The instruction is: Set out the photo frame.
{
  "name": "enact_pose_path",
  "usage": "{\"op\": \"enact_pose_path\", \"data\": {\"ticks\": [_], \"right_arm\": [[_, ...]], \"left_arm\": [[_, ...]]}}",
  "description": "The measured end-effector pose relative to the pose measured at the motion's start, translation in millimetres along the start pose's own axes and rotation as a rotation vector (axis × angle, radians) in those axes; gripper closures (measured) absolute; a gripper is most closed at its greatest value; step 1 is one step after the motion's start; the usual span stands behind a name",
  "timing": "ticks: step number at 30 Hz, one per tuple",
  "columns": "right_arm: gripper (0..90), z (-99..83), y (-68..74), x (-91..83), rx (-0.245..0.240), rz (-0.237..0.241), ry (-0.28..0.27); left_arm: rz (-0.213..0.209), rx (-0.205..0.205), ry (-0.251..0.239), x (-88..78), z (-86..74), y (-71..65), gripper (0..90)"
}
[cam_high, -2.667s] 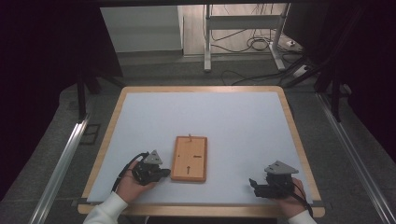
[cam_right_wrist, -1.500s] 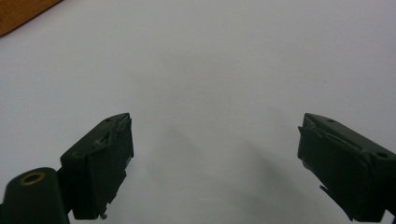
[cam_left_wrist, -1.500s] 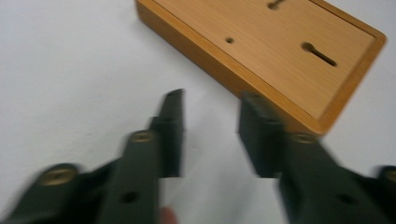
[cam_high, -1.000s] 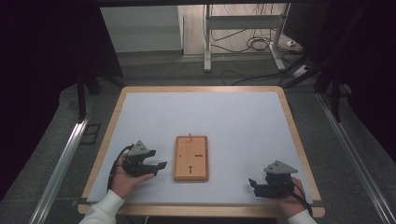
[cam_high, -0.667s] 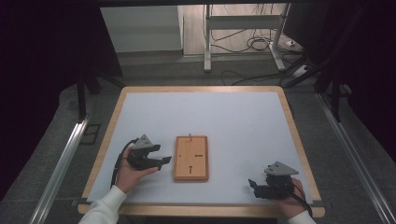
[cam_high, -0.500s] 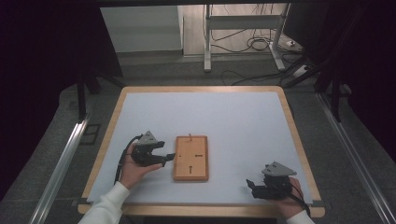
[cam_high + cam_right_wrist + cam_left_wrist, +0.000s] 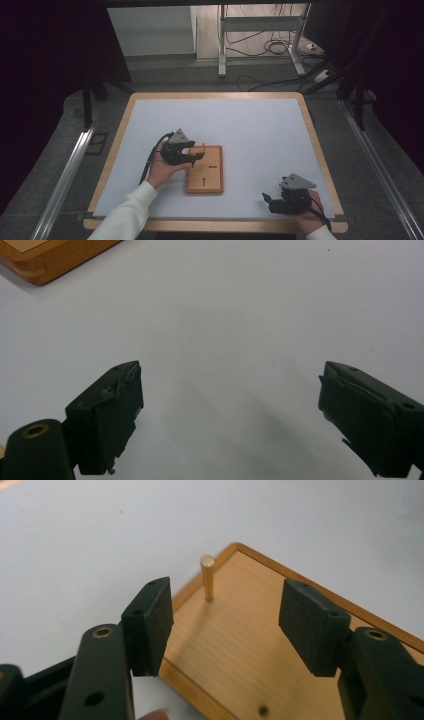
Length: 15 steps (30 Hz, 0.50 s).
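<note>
In the high view we see a wooden board [image 7: 204, 170] lying just below the middle of the white table [image 7: 250, 125]. The left gripper [image 7: 198, 155] hangs over the board's upper-left corner, held by the left hand [image 7: 162, 167]. In the left gripper view its jaws stand spread, with a small upright brass pin [image 7: 207, 577] in the board between and beyond them, touching neither. At the lower right of the high view, the right gripper [image 7: 270, 201] rests near the table's edge; its jaws are spread wide over bare white surface.
</note>
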State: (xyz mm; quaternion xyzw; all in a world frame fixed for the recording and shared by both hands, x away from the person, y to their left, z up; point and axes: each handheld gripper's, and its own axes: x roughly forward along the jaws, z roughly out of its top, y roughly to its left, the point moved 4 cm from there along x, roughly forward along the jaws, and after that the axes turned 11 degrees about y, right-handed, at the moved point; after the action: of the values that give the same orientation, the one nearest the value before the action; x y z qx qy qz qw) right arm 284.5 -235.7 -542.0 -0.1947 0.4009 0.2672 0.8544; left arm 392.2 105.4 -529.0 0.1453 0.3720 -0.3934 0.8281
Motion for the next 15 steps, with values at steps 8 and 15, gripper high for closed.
{"op": "enact_pose_path", "data": {"ticks": [8,15], "right_arm": [[11.3,-0.7,-0.9,0.9,0.003,-0.001,0.003],[11.3,-3.8,-2.4,-1.8,0.008,-0.007,0.006]], "left_arm": [[-0.026,0.013,0.016,18.6,8.9,6.2,49.0],[-0.050,0.008,0.021,27.6,10.9,12.4,57.2]]}}
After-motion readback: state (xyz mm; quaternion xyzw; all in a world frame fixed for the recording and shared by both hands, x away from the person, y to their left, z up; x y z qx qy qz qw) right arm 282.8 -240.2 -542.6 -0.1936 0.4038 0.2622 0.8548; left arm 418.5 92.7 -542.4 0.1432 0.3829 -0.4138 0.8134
